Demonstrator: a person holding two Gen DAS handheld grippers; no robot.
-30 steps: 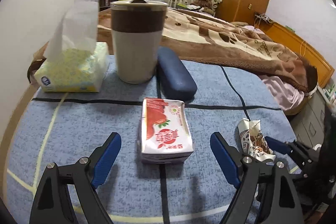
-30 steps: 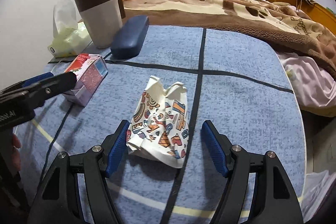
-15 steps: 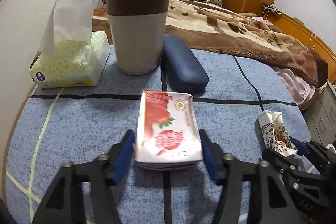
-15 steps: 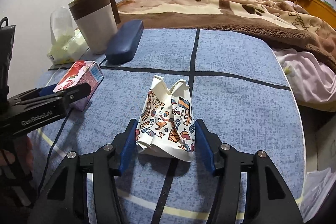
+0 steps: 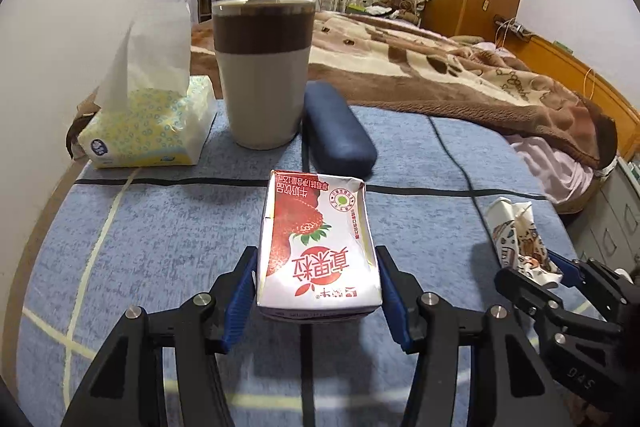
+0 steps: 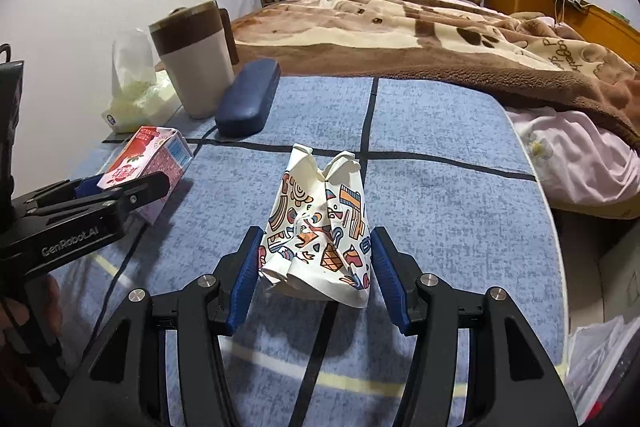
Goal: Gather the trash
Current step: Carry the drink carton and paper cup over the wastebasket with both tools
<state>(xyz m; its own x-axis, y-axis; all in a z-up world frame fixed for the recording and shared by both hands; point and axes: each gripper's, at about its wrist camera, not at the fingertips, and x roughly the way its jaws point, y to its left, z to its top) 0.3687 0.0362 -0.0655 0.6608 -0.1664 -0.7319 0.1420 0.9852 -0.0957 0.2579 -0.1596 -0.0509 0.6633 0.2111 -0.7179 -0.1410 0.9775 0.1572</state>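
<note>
Gripping milk carton in left claw, crumpled paper cup in right claw

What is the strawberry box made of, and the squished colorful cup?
The strawberry box looks like coated carton paper: slightly glossy print, folded seams and dented corners. The squished colorful cup seems to be thin paper: it holds sharp creases and shows a matte white inside.
</note>
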